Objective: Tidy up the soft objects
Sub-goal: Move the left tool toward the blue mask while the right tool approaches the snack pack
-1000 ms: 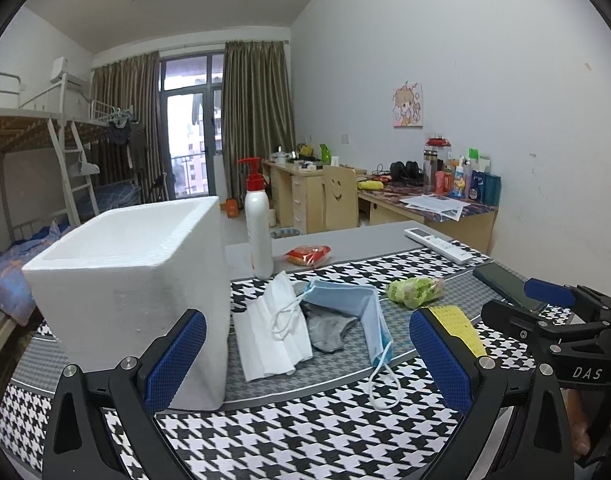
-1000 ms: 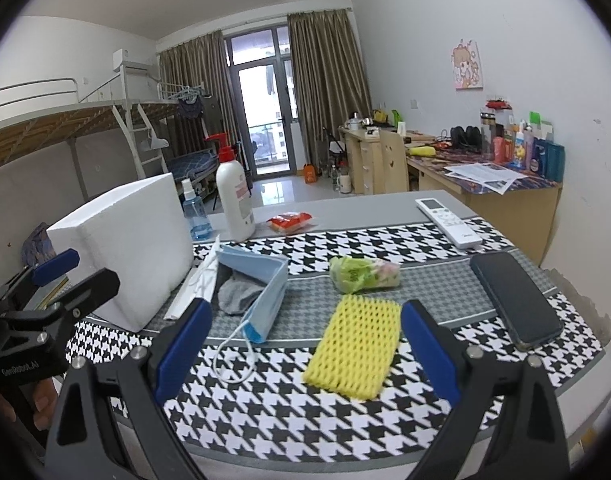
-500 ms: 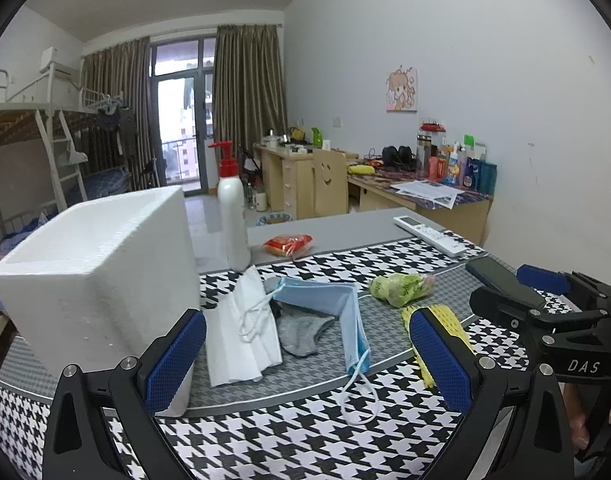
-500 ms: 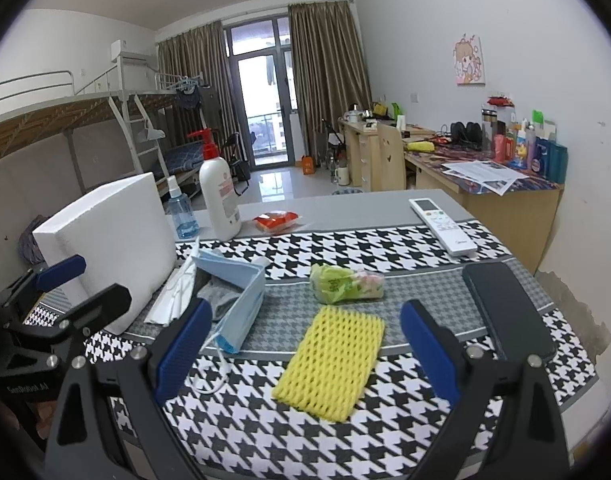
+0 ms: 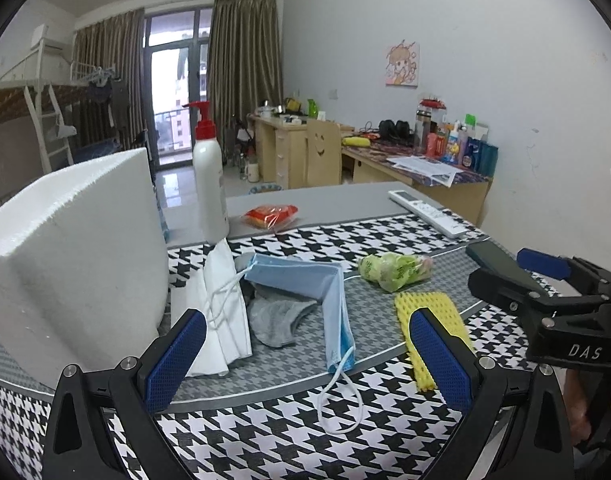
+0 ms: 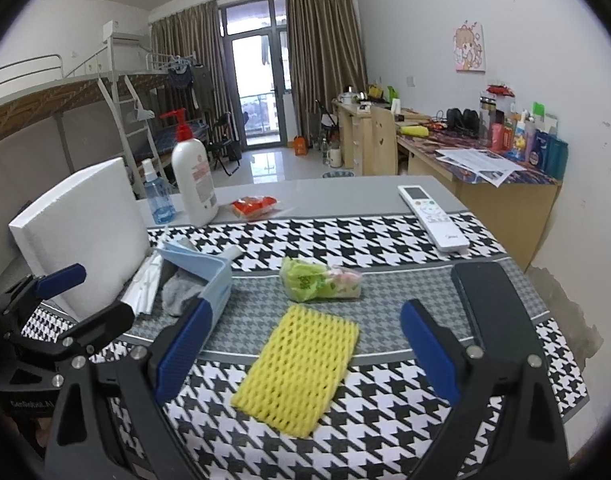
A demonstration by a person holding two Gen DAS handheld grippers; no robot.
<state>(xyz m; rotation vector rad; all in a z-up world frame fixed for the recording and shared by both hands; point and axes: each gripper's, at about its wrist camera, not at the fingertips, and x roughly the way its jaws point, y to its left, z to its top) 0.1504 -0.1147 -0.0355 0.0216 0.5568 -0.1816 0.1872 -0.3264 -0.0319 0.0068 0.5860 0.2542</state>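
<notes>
Left gripper point(image 5: 305, 354): I read the jaws spread wide, nothing between them, poised above the near edge of the houndstooth tablecloth point(image 5: 265, 448).
Right gripper point(image 6: 305, 350): I read the jaws spread wide and empty, with the yellow foam net point(image 6: 299, 368) lying flat on the cloth between and beyond the fingers.
Blue face mask point(image 5: 309, 284): folded, draped over the grey sock point(image 5: 277, 316); ear loop trailing toward me.
White masks point(image 5: 225, 312): leaning against the white foam box point(image 5: 77, 256).
Green packet point(image 6: 319, 282): just behind the foam net.
Black phone point(image 6: 491, 300): right of the net, apart from it.
Pump bottle point(image 6: 193, 176): upright behind the box.
</notes>
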